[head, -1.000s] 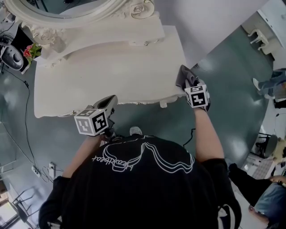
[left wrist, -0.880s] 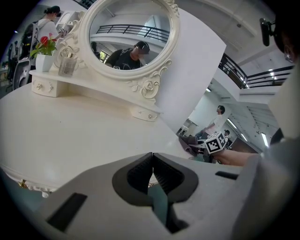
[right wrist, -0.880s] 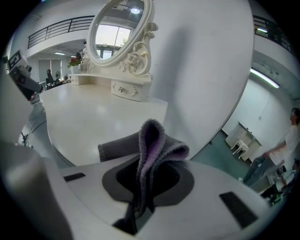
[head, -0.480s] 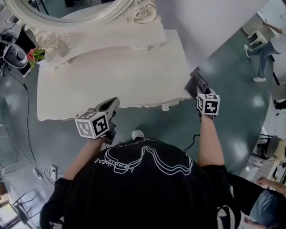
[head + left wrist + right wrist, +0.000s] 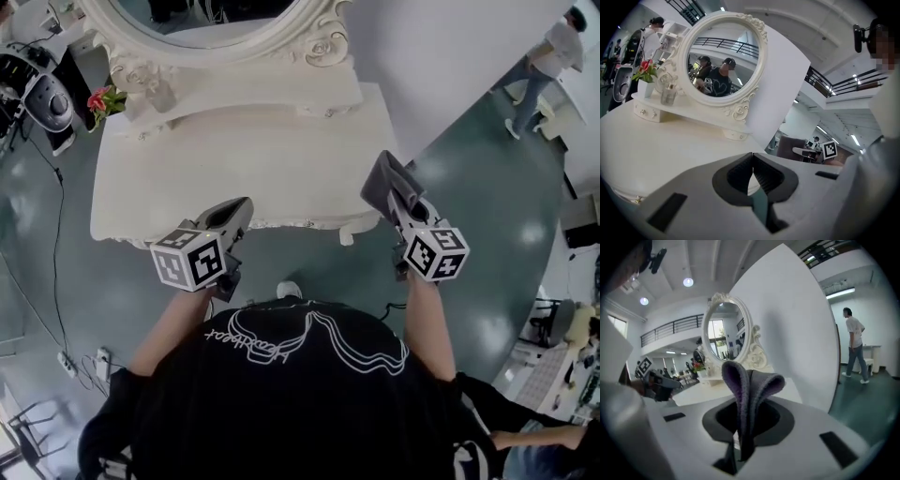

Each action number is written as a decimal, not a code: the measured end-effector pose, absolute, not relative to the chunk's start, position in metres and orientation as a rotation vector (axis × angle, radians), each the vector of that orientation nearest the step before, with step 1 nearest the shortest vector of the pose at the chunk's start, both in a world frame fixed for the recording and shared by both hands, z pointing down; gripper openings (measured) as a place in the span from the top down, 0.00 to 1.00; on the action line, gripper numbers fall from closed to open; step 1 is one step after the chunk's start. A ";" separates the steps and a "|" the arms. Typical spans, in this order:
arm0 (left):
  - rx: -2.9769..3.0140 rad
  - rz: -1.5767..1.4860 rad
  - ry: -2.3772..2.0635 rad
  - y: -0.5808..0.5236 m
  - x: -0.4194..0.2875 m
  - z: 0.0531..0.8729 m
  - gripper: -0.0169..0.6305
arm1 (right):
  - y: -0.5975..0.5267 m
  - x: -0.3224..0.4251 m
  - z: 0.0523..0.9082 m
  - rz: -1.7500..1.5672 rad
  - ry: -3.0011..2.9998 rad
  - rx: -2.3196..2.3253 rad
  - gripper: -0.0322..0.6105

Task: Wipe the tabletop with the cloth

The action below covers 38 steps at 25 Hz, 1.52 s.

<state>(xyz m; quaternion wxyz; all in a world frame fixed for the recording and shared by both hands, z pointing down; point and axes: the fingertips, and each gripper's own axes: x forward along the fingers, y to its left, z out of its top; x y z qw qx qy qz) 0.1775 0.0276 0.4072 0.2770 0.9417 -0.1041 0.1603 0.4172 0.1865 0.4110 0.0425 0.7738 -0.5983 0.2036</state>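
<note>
The white dressing table's top (image 5: 234, 159) fills the upper middle of the head view. A grey cloth (image 5: 387, 186) stands folded up out of my right gripper (image 5: 401, 208), which is shut on it just off the table's front right corner. In the right gripper view the cloth (image 5: 746, 385) rises in a loop from between the jaws of the right gripper (image 5: 739, 432). My left gripper (image 5: 234, 212) hovers at the table's front edge, left of centre. Its jaws meet with nothing between them in the left gripper view (image 5: 753, 174).
An ornate oval mirror (image 5: 202, 23) on a raised shelf stands at the table's back. Red flowers (image 5: 101, 97) and a small glass bottle (image 5: 668, 95) sit at the back left. A white wall panel (image 5: 441, 66) borders the table's right side. A person (image 5: 548, 56) walks far right.
My right gripper has carried the cloth off the table's right front corner and drawn back toward me, lifting it. The left gripper has hardly moved.
</note>
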 end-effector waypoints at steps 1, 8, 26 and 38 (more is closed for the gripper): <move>2.541 0.418 -0.267 0.030 0.171 0.398 0.97 | 0.181 0.398 0.400 0.622 -1.904 2.365 0.87; 2.619 0.315 -0.182 0.046 0.124 0.341 0.97 | 0.150 0.278 0.333 0.508 -2.295 2.197 0.87; 2.656 0.239 -0.181 0.047 0.055 0.322 0.97 | 0.118 0.161 0.325 0.491 -2.478 1.962 0.87; 2.636 0.244 -0.243 0.038 0.037 0.332 0.97 | 0.106 0.145 0.334 0.515 -2.497 1.906 0.87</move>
